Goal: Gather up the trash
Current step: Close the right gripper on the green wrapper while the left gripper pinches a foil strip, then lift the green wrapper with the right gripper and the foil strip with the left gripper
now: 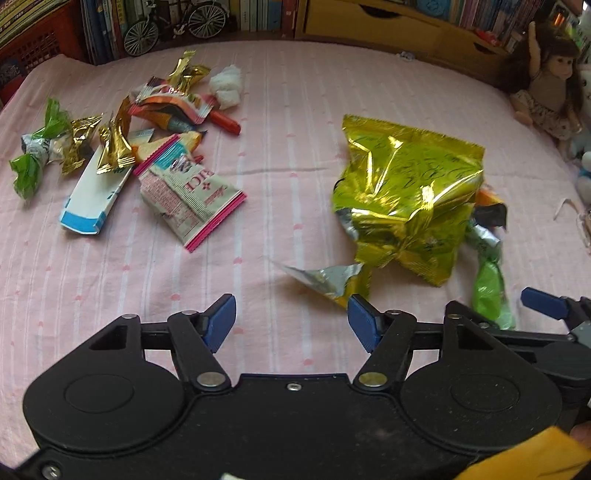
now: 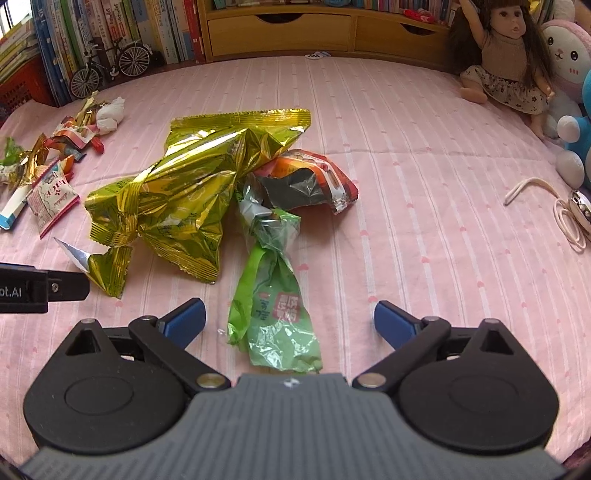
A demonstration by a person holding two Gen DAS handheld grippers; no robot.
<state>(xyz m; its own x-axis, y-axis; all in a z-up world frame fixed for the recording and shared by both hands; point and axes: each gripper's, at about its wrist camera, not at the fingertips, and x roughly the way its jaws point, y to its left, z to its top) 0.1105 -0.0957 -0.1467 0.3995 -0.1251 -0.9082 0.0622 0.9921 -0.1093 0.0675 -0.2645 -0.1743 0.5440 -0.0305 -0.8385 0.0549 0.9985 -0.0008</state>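
Observation:
A big crumpled gold-green foil bag (image 1: pixel 406 192) (image 2: pixel 177 192) lies on the pink bedsheet (image 1: pixel 295 110), its torn corner (image 1: pixel 328 280) just beyond my left gripper's right fingertip. My left gripper (image 1: pixel 291 319) is open and holds nothing. A green plastic wrapper (image 2: pixel 273 295) (image 1: pixel 491 291) lies lengthwise between the open fingers of my right gripper (image 2: pixel 290 323), not pinched. An orange-red wrapper (image 2: pixel 310 181) sits behind it. A pile of small wrappers (image 1: pixel 147 147) (image 2: pixel 48 162) with a white tissue ball (image 1: pixel 227 86) lies at the far left.
A doll (image 2: pixel 506 55) and plush toys (image 2: pixel 569 85) sit at the right edge of the bed. A cream cord with a small metal item (image 2: pixel 565 214) lies near them. Bookshelves, wooden drawers (image 2: pixel 280 29) and a model bicycle (image 2: pixel 110 66) line the back.

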